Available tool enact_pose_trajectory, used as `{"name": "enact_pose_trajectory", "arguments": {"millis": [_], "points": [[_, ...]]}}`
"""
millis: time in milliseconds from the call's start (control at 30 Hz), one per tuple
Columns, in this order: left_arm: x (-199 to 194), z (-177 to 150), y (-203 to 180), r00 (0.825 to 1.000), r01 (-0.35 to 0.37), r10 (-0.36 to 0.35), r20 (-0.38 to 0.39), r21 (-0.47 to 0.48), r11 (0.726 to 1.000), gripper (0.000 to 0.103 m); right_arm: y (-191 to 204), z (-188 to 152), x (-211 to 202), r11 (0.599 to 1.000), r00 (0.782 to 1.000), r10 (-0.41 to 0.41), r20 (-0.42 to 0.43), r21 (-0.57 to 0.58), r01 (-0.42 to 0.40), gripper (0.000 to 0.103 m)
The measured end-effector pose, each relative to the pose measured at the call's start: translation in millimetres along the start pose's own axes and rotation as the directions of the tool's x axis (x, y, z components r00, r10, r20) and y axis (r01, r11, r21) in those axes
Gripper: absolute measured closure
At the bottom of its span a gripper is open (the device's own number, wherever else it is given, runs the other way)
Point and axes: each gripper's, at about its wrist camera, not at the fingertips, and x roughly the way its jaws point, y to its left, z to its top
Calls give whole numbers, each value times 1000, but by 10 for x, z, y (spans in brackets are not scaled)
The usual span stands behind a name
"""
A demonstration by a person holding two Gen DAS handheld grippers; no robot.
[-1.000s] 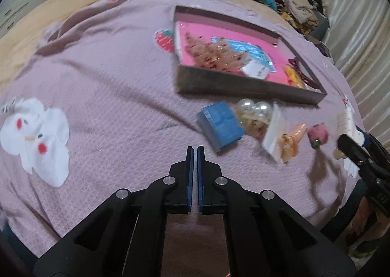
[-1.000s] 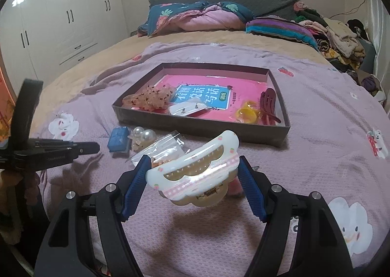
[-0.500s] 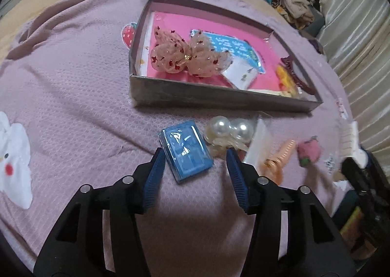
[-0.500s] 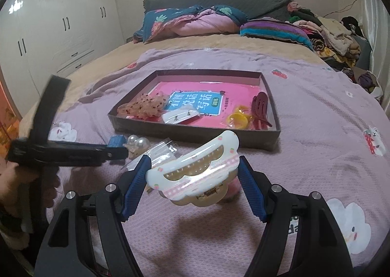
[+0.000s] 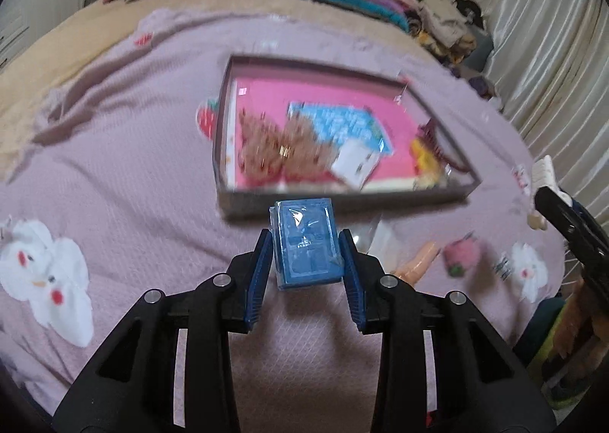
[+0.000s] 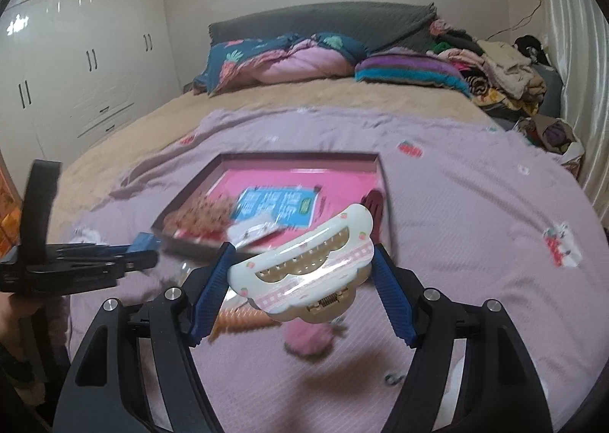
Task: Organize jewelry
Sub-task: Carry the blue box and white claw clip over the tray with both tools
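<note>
Lifted off the bedspread now, the blue box is pinched between the closed fingers of the left gripper, where half a second ago it was only straddled. It is carried just short of the tray at twelve o'clock. At three o'clock, the white hair claw is kept clamped in the right gripper. Both pieces look ready for the tray.

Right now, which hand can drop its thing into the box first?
Probably left. The left gripper holds the blue box right at the tray's near wall. The right gripper, holding the white hair claw, seems farther back.
</note>
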Motion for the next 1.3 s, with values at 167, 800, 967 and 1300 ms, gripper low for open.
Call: {"name": "enact_pose_trajectory", "arguments": {"millis": [167,800,967,1300], "points": [[-45,242,-79,999,14,-15,50,25,1000,76,-168,225,2,999,999,-32,31,19,31,32],[591,808,-395,997,65,-69,43,91,994,76,-440,550,470,993,993,-117,10,23,117,32],[789,841,-382,998,66,-68,16,95,993,76,-470,633,615,990,990,-138,5,13,138,32],[1092,817,-287,997,70,-67,-39,67,995,76,-471,741,889,989,989,-145,-23,-18,145,32]]}}
